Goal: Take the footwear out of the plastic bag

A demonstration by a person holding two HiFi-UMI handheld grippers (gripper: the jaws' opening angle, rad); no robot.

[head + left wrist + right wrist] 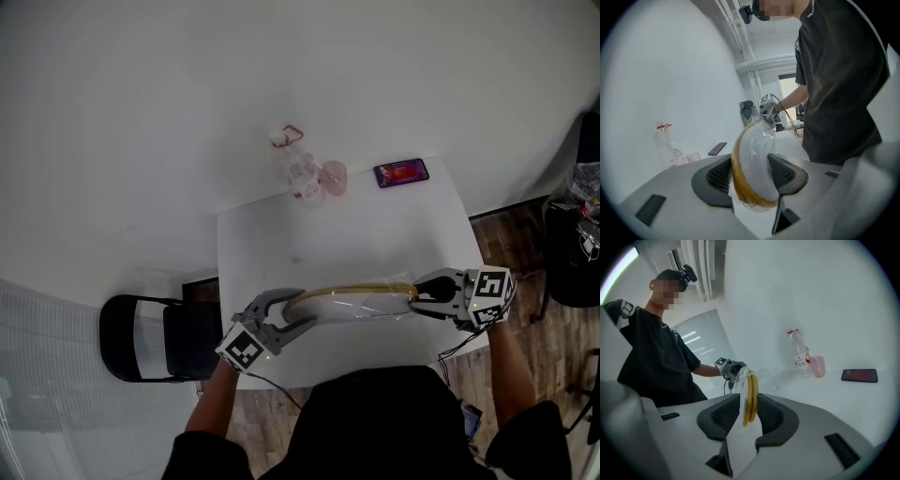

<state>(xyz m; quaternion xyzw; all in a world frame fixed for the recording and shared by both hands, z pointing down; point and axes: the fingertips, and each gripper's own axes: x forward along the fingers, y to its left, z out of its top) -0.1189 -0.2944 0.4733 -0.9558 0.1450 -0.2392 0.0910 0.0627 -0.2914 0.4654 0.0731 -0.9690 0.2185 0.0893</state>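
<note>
A pair of flat footwear (pixel 356 302) with tan soles, wrapped in a clear plastic bag, hangs lengthwise over the near part of the white table (pixel 375 234). My left gripper (pixel 305 307) is shut on its left end. In the left gripper view the bagged footwear (pixel 752 159) fills the gap between the pads of the left gripper (pixel 752 176). My right gripper (pixel 414 294) is closed on the other end. In the right gripper view the tan soles (pixel 751 394) stand edge-on between the pads of that right gripper (pixel 749 411), plastic touching both sides.
At the table's far edge stand a clear bottle with a red cap (pixel 298 169), a pink cup (pixel 334 177) and a dark phone (pixel 401 172). A black chair (pixel 150 337) sits left of the table. Wooden floor and dark gear lie to the right.
</note>
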